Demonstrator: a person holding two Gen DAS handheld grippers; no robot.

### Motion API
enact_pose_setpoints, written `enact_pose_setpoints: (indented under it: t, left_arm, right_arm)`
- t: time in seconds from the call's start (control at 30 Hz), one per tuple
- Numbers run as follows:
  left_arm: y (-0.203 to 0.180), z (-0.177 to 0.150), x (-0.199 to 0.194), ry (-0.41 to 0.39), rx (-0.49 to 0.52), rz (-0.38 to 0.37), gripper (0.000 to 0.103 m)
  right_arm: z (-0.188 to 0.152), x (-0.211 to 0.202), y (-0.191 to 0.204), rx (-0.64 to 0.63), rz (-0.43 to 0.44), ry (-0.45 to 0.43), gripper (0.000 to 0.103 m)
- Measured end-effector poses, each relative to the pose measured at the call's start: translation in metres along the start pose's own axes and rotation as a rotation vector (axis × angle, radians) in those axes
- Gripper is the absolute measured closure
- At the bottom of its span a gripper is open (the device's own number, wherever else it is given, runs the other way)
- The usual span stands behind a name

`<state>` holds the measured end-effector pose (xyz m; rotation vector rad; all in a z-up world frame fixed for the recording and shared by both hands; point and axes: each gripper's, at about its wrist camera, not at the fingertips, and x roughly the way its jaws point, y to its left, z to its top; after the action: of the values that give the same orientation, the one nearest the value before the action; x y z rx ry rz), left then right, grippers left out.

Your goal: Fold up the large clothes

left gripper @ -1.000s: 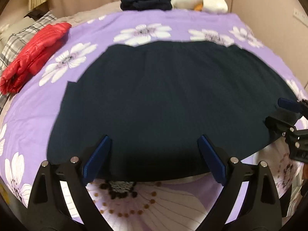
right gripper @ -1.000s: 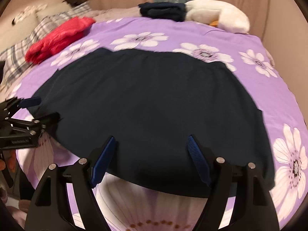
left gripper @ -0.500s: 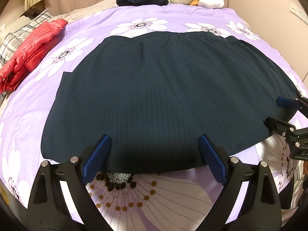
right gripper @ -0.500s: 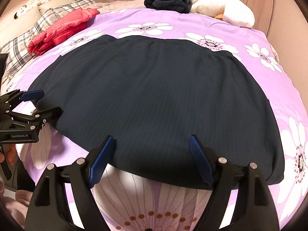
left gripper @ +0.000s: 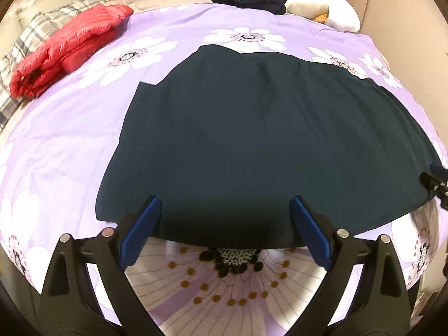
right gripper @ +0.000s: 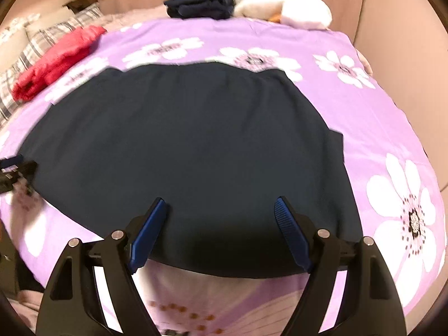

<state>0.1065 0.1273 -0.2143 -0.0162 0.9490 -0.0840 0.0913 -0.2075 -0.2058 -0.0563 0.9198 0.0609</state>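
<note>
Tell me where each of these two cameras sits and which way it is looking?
Left wrist view: sits on the left tongs, angled down at the near hem of the flat dark navy garment on the purple flowered bedcover; its open blue-padded fingers show, the right tongs at the right edge.
Right wrist view: sits on the right tongs, same downward look further right; open fingers show, the left tongs at the left edge.
Shared: the garment, a red puffer jacket, folded dark clothes, a white pillow.
</note>
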Motion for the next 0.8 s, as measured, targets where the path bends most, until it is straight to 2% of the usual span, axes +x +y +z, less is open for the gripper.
enact_pose_setpoints:
  t: [0.1,0.27,0.33,0.5,0.7,0.8]
  left_arm:
    - [0.005,-0.003,-0.001,0.001,-0.003,-0.002,0.007]
    - [0.02,-0.004,-0.006,-0.001,-0.027,0.042,0.007]
    - [0.032,-0.005,-0.005,0.009,-0.058,0.051,0.007]
    - [0.05,-0.007,-0.006,0.02,-0.112,0.07,0.007]
    - [0.044,-0.005,-0.018,0.004,-0.1,0.1,0.008]
    - [0.028,0.001,-0.023,-0.009,-0.067,0.094,0.006]
  right_arm:
    - [-0.005,-0.001,-0.008,0.02,0.01,-0.003,0.023]
    - [-0.008,-0.01,-0.033,0.054,-0.052,-0.008,0.023]
    - [-0.01,-0.013,-0.044,0.08,-0.034,-0.009,0.023]
    - [-0.012,-0.016,-0.049,0.081,-0.077,-0.017,0.023]
    - [-0.014,-0.028,-0.065,0.154,-0.167,-0.018,0.023]
    - [-0.015,-0.037,-0.061,0.163,-0.147,-0.047,0.023]
